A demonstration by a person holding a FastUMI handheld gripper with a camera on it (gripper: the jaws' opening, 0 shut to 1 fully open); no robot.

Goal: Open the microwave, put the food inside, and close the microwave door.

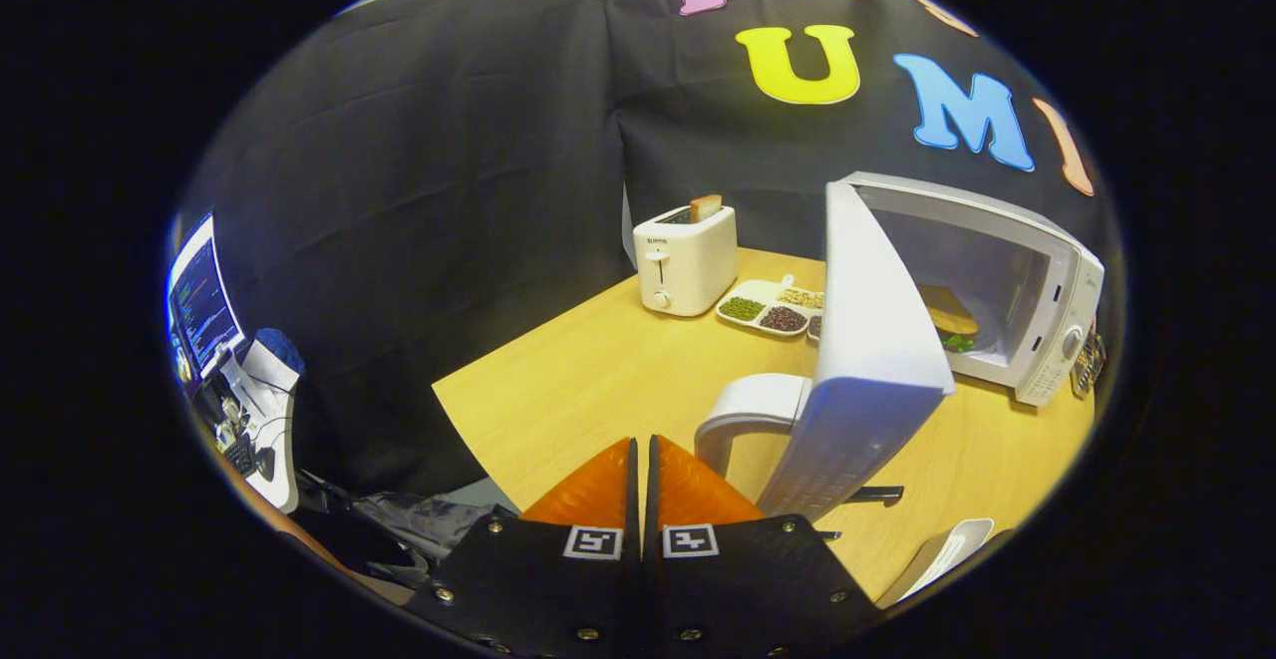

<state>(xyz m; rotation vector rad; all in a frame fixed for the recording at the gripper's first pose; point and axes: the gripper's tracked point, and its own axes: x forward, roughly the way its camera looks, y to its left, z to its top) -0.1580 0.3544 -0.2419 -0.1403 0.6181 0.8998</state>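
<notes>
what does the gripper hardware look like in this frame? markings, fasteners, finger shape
The gripper has two wedge-shaped fingers with ribbed faces, tapering to the tips and closed together. Each sits on a flat black textured plate fixed with small round screws. A square black-and-white fiducial marker sits at each finger's base.

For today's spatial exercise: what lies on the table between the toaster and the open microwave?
In the gripper view, a divided tray of beans and grains sits between the toaster and the microwave. The fingers are closed, holding nothing.
</notes>
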